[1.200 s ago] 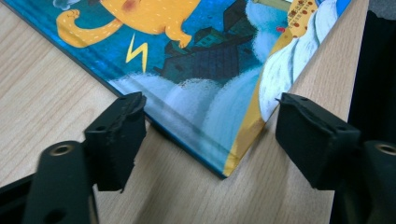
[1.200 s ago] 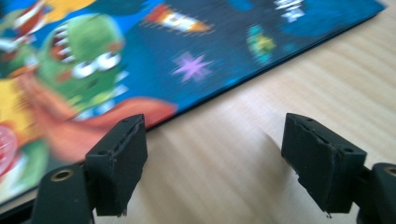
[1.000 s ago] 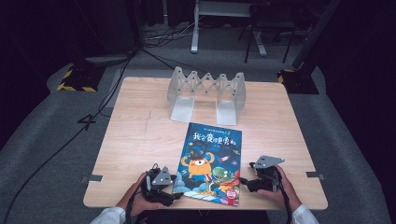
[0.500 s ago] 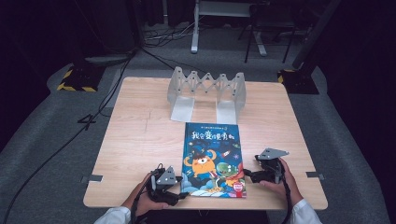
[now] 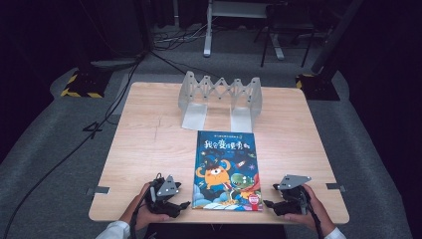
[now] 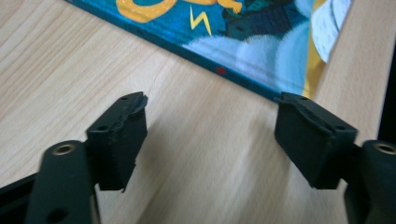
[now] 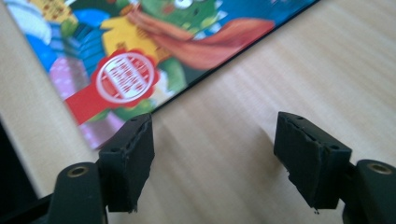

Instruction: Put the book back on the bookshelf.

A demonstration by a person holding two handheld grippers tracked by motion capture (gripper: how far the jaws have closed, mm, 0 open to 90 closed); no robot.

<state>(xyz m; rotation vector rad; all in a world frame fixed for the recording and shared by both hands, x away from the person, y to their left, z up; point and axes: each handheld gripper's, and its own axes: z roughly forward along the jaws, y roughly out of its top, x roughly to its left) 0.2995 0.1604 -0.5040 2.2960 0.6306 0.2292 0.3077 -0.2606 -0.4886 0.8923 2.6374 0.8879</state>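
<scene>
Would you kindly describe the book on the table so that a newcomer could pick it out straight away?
Start at the wooden table and find the grey zigzag metal rack near its far edge. Just in front of that rack, reaching to the near edge, the picture book lies flat and closed. It is the one brightly coloured thing there: a blue cover with an orange monster, a green creature and a red seal at its near right corner.

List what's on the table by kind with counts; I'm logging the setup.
Picture book: 1
Folding metal book rack: 1
Handheld tongs: 2, left and right, both open beside the book
Total: 4
</scene>
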